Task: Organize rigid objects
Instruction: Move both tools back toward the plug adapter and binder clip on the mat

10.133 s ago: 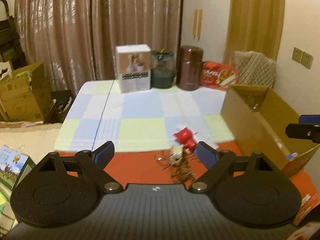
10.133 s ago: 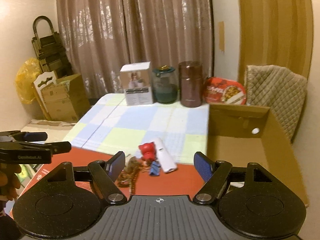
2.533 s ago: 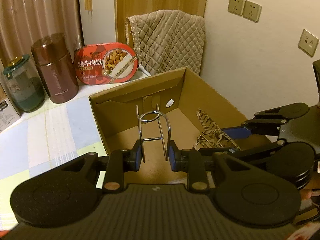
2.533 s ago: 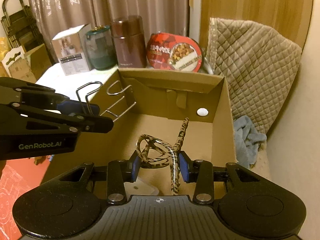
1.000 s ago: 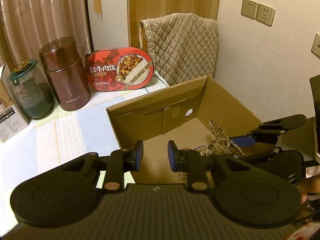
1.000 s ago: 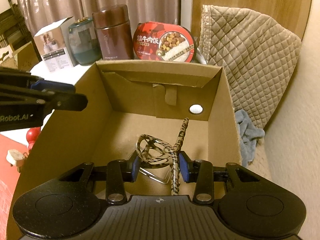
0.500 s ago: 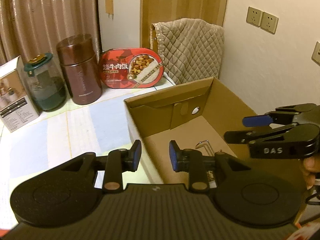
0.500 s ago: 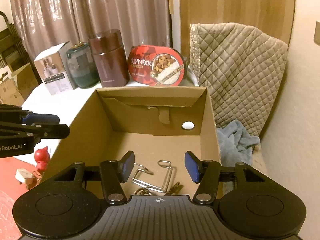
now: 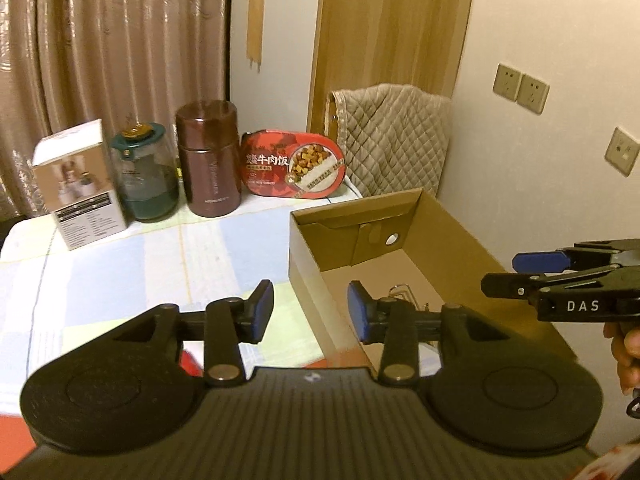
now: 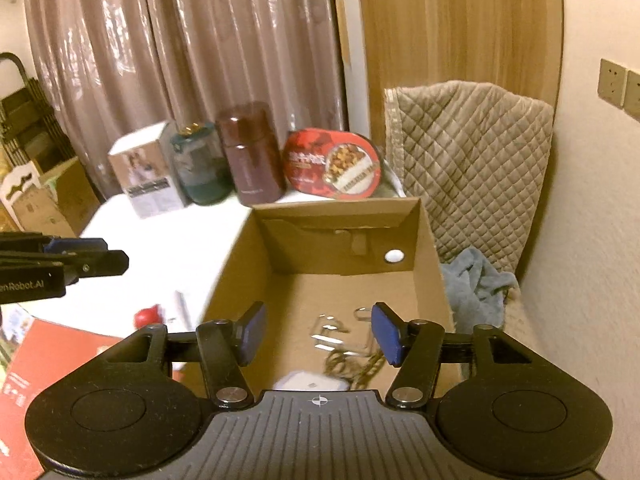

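An open cardboard box [image 9: 448,216] [image 10: 426,256] stands on the table at the right. Inside it lie a chrome wire rack [image 10: 338,334] [image 9: 402,290], a leopard-print hair hoop [image 10: 358,364] and a small white object [image 10: 310,382]. My left gripper [image 9: 310,310] is open and empty above the box's left wall. My right gripper [image 10: 318,332] is open and empty above the box's near end. A red toy [image 10: 146,316] and a white tube [image 10: 182,306] lie on the table left of the box.
At the table's back stand a white carton [image 9: 78,184], a green-lidded glass jar [image 9: 144,172], a brown canister [image 9: 210,164] and a red meal box [image 9: 296,164]. A quilted cover [image 10: 472,160] and a blue cloth [image 10: 476,284] lie right of the box. A red mat [image 10: 48,360] covers the near table.
Both grippers let go of the wire rack and the hair hoop inside the box, then opened wider and drew back and up. The left gripper swung leftward.
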Tool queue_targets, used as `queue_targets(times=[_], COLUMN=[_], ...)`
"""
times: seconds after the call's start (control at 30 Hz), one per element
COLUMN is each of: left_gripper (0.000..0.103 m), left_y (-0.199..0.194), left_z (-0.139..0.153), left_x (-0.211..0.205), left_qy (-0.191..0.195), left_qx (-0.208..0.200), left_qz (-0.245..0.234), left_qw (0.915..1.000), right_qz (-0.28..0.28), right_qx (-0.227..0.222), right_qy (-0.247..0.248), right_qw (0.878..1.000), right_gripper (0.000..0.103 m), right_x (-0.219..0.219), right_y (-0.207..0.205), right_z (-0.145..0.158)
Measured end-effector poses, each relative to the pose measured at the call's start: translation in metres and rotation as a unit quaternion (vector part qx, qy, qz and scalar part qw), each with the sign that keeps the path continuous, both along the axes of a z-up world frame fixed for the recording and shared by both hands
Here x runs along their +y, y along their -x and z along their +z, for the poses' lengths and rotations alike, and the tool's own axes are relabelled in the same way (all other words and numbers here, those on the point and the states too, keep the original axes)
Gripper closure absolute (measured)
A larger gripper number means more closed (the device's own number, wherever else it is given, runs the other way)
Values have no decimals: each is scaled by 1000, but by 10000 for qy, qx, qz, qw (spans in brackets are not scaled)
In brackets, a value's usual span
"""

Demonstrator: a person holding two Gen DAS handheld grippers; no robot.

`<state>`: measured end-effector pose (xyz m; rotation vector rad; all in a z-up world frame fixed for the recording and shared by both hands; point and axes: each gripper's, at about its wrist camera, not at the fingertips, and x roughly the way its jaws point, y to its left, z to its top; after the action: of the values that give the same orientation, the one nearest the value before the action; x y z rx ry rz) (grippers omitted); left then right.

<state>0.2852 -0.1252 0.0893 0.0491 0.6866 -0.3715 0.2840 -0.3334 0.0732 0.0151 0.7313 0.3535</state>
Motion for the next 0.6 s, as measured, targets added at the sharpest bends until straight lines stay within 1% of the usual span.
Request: queue_targets(times=[0.1,0.13,0.17,0.2,0.4,0.53,0.6], left_gripper=[56,55,52,46,29,26,23], left_y=[24,33,41,50,98,122,133], left_z=[11,14,17,20,30,31,31], left_x=[15,20,25,30,56,72,79], left_qy=[61,98,130,157,243,319,351], left_qx=[-83,-100,-120,-153,-301,-279,-281], left_qz=[80,99,131,172,336,451,504], left_qw=[9999,9999,9998,9996,9987,9981,9977], right_qz=[11,25,39,46,205,349,384], right_qx=[-97,-134,-162,-184,-273,-358,-394], right_qy=[-110,-167,-208,-247,-448,-460,-414], right_qw=[9999,9998,9996,9995,9984,9977,9976], right_gripper=[46,46,45,45,43,41,40], right_x=[9,13,16,19,42,58,64], right_y=[24,34,41,49,92,116,124], right_z=[15,20,24,28,43,48,48])
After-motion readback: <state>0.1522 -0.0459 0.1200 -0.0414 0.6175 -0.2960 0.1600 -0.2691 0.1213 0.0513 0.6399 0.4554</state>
